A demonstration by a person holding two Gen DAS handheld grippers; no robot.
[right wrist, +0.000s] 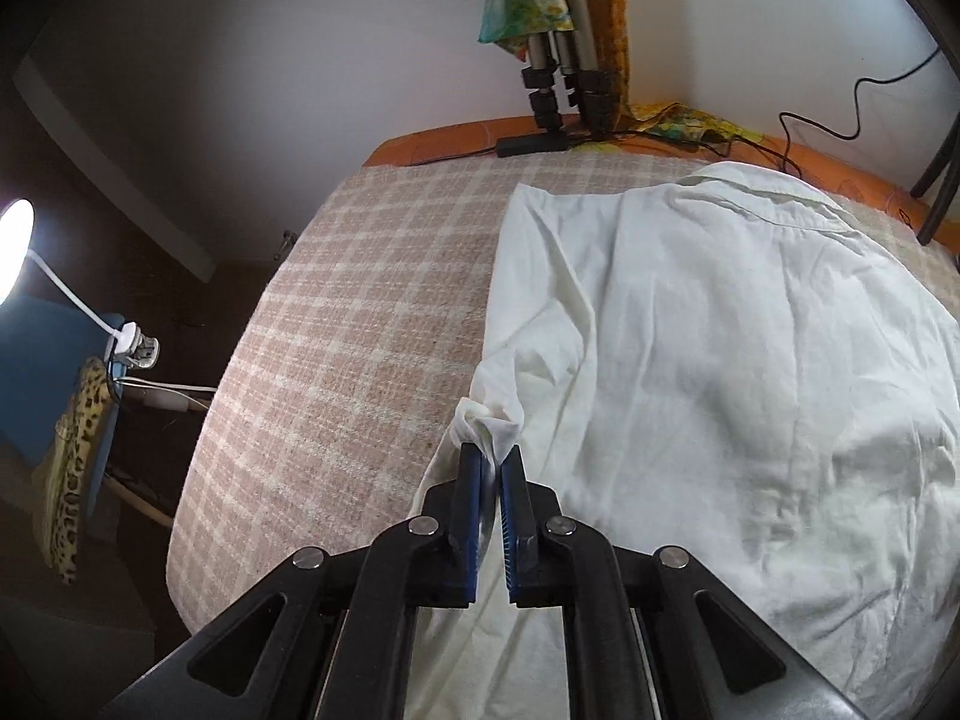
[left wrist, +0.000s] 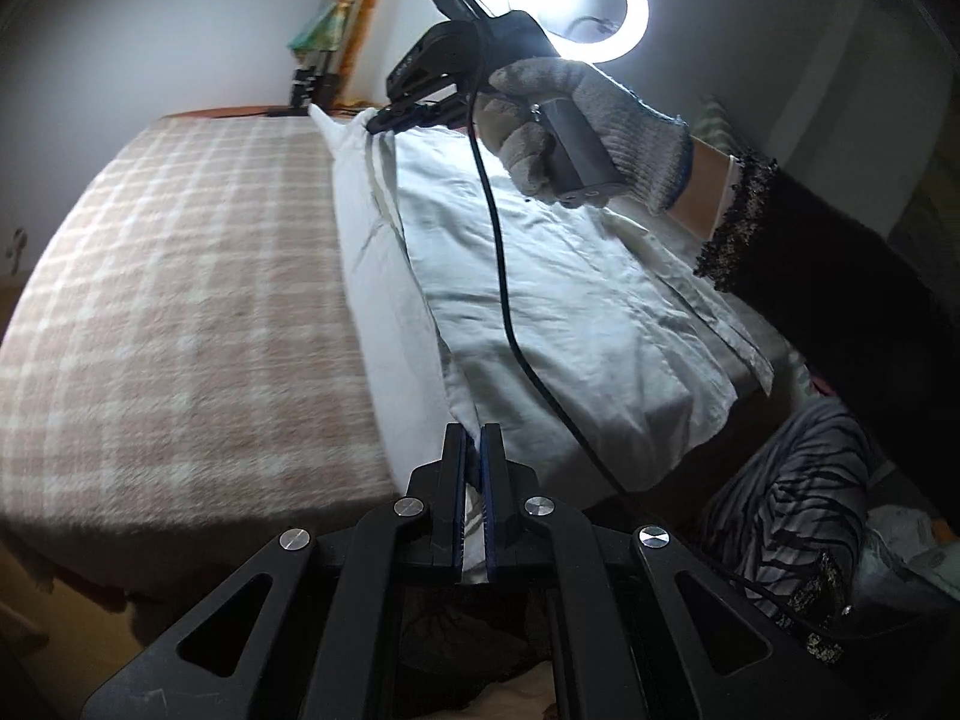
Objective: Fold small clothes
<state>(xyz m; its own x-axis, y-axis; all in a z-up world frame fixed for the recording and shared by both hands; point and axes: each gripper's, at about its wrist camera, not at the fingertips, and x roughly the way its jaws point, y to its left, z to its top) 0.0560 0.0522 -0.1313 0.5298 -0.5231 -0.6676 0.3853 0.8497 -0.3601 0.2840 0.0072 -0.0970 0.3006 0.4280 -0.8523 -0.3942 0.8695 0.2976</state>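
Observation:
A white collared shirt (left wrist: 558, 300) lies on a pink and white checked blanket (left wrist: 180, 312). My left gripper (left wrist: 474, 441) is shut on the shirt's near edge, with cloth between its blue pads. My right gripper (left wrist: 390, 117), held by a gloved hand, shows far across the shirt, pinching its far edge. In the right wrist view the right gripper (right wrist: 491, 459) is shut on a bunched fold of the shirt (right wrist: 720, 360) at its left side, above the blanket (right wrist: 360, 330). The collar lies at the far end.
A lit ring light (left wrist: 579, 0) stands behind the gloved hand. A black cable (left wrist: 510, 312) hangs over the shirt. Tripod legs (right wrist: 558, 78) and a power strip sit at the bed's far edge. A striped garment (left wrist: 792, 510) lies at the right. A blue chair (right wrist: 54, 360) stands left of the bed.

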